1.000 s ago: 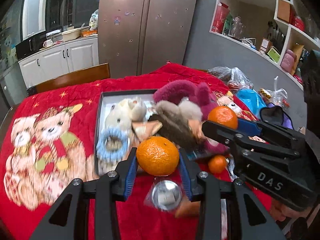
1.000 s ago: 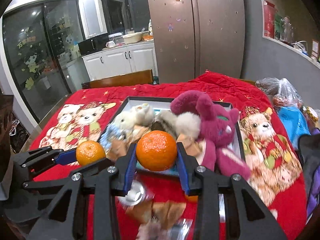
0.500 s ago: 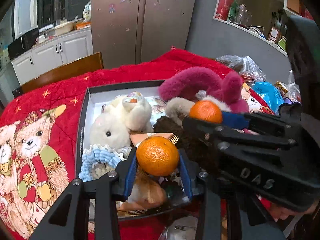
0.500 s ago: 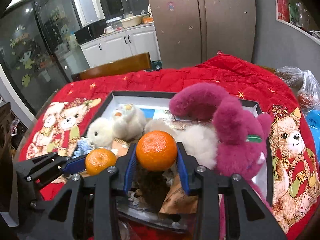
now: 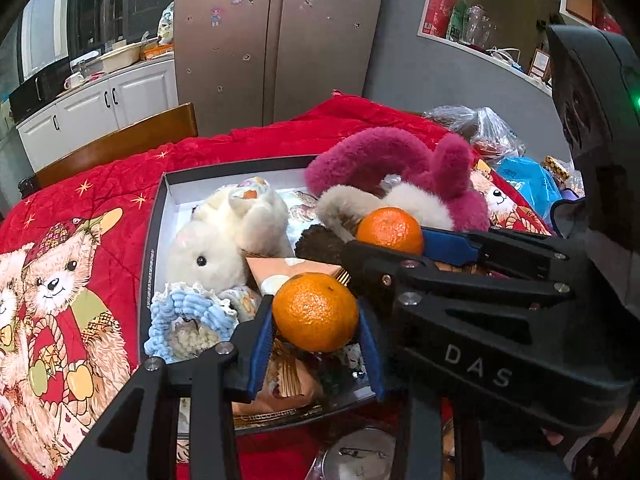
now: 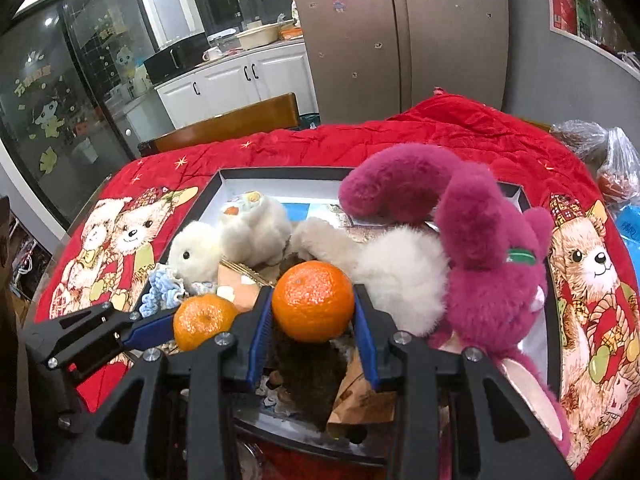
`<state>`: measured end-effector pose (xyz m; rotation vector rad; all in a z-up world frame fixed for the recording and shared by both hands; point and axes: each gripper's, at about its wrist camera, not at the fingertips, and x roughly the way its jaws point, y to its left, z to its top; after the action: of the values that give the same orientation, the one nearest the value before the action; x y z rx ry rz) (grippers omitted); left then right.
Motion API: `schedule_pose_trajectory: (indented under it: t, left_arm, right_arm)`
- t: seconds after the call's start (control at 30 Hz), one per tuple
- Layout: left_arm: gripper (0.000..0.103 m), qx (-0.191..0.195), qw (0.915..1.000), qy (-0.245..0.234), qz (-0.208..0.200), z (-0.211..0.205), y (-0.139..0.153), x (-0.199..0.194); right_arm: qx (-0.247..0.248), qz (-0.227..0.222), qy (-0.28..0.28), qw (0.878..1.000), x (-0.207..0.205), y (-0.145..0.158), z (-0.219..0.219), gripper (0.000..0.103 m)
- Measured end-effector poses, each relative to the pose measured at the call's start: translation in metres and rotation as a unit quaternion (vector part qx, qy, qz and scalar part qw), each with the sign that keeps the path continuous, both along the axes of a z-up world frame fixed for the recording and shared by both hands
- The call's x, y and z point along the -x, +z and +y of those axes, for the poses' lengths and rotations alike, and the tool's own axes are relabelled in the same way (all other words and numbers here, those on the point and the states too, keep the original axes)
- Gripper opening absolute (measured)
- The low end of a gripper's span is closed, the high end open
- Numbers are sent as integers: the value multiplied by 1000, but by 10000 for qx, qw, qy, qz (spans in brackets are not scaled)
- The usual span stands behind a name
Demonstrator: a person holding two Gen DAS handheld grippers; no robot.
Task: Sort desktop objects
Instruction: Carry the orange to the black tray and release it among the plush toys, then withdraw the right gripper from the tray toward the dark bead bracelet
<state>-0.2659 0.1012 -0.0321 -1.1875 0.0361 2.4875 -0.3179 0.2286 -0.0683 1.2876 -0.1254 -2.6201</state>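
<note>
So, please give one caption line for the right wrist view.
Right claw holds a mandarin over the toy-filled box.

white letters "das" on the black body of the right gripper [image 5: 390, 240]

Two round orange mandarins: left mandarin [image 5: 315, 312] clamped between left gripper [image 5: 316, 334] pads; right mandarin [image 6: 313, 306] between right gripper [image 6: 313, 330] pads, both over box [image 5: 149, 256].
</note>
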Motion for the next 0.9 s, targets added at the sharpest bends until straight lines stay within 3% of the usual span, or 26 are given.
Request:
schedule_pose_trajectory:
  t: [0.13, 0.2, 0.23, 0.27, 0.3, 0.33, 0.47, 0.53, 0.63, 0.9]
  left_arm:
    - [41, 90, 9999, -47, 37, 2, 0, -1]
    - [56, 340, 9994, -69, 73, 6, -1, -2]
    - [69, 521, 9986, -46, 110, 8, -1, -3]
    - [73, 645, 9977, -56, 195, 10, 0, -5]
    - [74, 684, 9973, -71, 265, 11, 1, -7]
    - [74, 715, 9967, -94, 370, 12, 3, -10]
    - [101, 1124, 9916, -155, 625, 15, 9, -16]
    - [103, 1122, 9917, -14, 631, 12, 13, -15]
    - [103, 771, 9946, 175, 675, -1, 21, -13]
    - [103, 672, 9916, 526, 968, -22, 46, -20]
  right_arm:
    - [228, 11, -13, 9997, 1, 1, 3, 44]
    - [302, 64, -22, 9995, -1, 5, 6, 70]
    - [300, 146, -48, 9994, -3, 8, 6, 87]
    - [263, 197, -88, 9994, -4, 12, 6, 98]
    - [203, 236, -149, 9994, -5, 14, 7, 101]
    - [128, 269, -228, 9993, -5, 17, 7, 103]
    - [-2, 312, -363, 9989, -8, 26, 12, 103]
    - [1, 375, -400, 9985, -11, 32, 16, 103]
    - [12, 462, -450, 9979, -15, 40, 19, 103]
    - [-26, 668, -457, 9967, -26, 58, 22, 103]
